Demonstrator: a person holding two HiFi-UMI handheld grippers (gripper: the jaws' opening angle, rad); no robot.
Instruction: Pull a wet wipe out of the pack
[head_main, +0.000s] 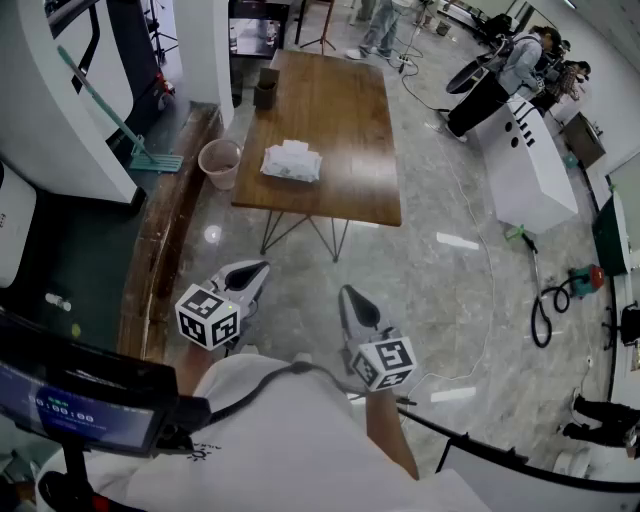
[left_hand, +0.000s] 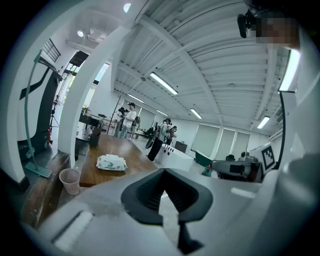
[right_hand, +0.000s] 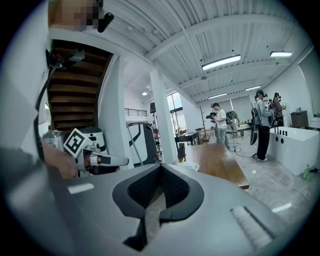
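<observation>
The wet wipe pack (head_main: 291, 162) is white and lies near the front left edge of a long wooden table (head_main: 340, 110), several steps ahead of me. Both grippers are held low in front of the person's body, far from the table. My left gripper (head_main: 254, 270) and my right gripper (head_main: 352, 296) have their jaws together with nothing between them. The left gripper view shows the pack (left_hand: 111, 162) on the table (left_hand: 127, 150) beyond the shut left gripper (left_hand: 164, 171). In the right gripper view the shut right gripper (right_hand: 160, 166) hides most of the pack (right_hand: 189, 167).
A pink cup-shaped bin (head_main: 220, 163) stands on the floor by the table's left corner. A dark box (head_main: 266, 90) sits at the table's far left. A wooden ledge (head_main: 165, 230) runs along the left. A white counter (head_main: 525, 165) with people, cables and a hose (head_main: 548, 305) are to the right.
</observation>
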